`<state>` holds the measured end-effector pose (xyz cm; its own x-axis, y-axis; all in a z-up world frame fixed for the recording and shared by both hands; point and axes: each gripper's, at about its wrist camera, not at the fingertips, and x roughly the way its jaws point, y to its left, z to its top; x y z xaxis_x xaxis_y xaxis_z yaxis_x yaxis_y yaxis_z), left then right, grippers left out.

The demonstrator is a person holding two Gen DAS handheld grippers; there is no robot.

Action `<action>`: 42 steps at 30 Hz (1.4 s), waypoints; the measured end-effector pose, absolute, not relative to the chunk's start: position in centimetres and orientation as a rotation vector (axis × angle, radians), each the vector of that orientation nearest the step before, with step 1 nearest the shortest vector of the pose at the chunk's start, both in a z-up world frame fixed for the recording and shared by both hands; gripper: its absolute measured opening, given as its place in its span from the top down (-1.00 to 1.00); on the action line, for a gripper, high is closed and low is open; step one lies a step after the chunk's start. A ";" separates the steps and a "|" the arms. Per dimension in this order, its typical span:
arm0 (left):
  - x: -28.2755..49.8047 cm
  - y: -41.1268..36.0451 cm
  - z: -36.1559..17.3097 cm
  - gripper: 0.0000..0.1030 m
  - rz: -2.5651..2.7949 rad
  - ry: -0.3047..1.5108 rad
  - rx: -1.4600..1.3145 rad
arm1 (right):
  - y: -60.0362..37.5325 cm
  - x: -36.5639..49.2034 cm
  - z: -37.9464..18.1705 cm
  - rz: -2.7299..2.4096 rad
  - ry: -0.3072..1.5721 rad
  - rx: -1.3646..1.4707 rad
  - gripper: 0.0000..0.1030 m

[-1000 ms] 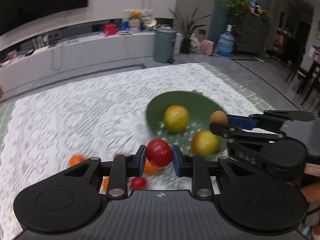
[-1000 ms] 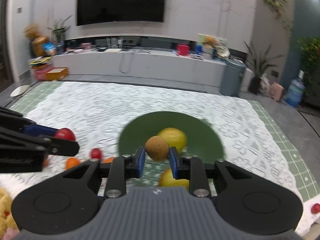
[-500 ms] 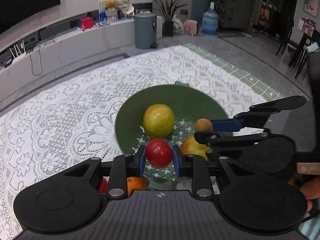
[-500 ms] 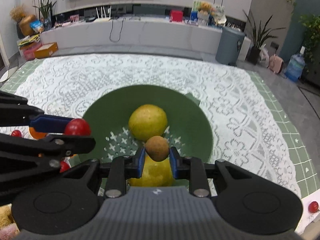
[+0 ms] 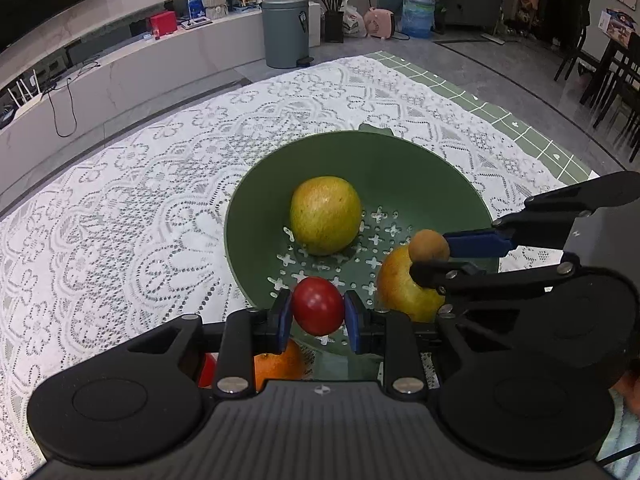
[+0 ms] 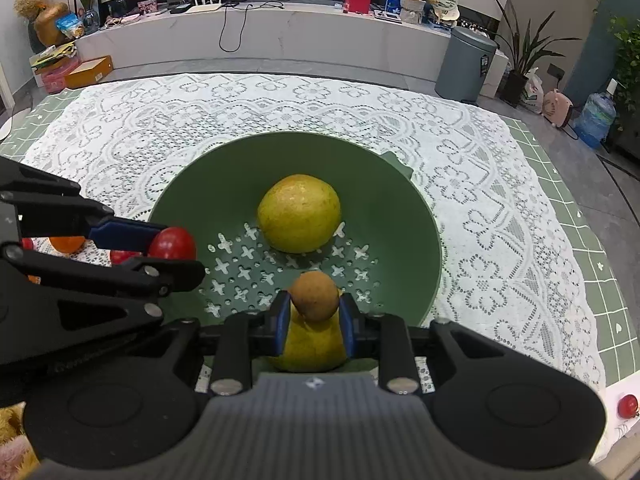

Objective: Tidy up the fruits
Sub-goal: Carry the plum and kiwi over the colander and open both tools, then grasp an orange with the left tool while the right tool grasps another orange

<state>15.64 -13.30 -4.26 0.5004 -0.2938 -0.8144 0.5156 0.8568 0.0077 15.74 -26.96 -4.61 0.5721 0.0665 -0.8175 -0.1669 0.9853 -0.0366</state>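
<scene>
My left gripper (image 5: 318, 313) is clamped on a glossy red tomato (image 5: 318, 306) at the near rim of the green bowl (image 5: 420, 172). Only left cam shows an orange (image 5: 280, 362) just outside the rim. My right gripper (image 6: 315, 309) pinches a small brown fruit (image 6: 315, 295) over the near yellow pear (image 6: 312, 350); 2nd pear (image 6: 299, 213) sits mid-bowl. Only right cam shows a stray tomato (image 6: 627, 406) well right of the bowl.

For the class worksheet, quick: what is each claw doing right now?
Left claw: closed on the red tomato, above the green bowl's near rim.
Right claw: closed on the small brown fruit, over the bowl.
</scene>
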 end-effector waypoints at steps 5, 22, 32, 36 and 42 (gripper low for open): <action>15.8 -13.4 -4.5 0.41 -0.497 0.928 0.266 | -27.1 16.1 -4.8 0.145 0.981 -0.099 0.61; 15.3 -12.2 -2.9 0.09 -0.455 0.904 0.204 | -27.8 14.9 -3.8 0.090 0.895 -0.059 0.06; 13.4 -10.8 -1.2 -0.05 -0.388 0.852 0.215 | -27.6 13.4 -2.6 0.059 0.766 -0.087 -0.29; 12.3 -9.8 -0.4 -0.10 -0.351 0.821 0.216 | -27.1 12.3 -2.0 0.053 0.692 -0.118 -0.33; 10.1 -7.8 0.5 -0.14 -0.300 0.781 0.201 | -26.5 10.5 -1.0 -0.017 0.572 -0.148 -0.47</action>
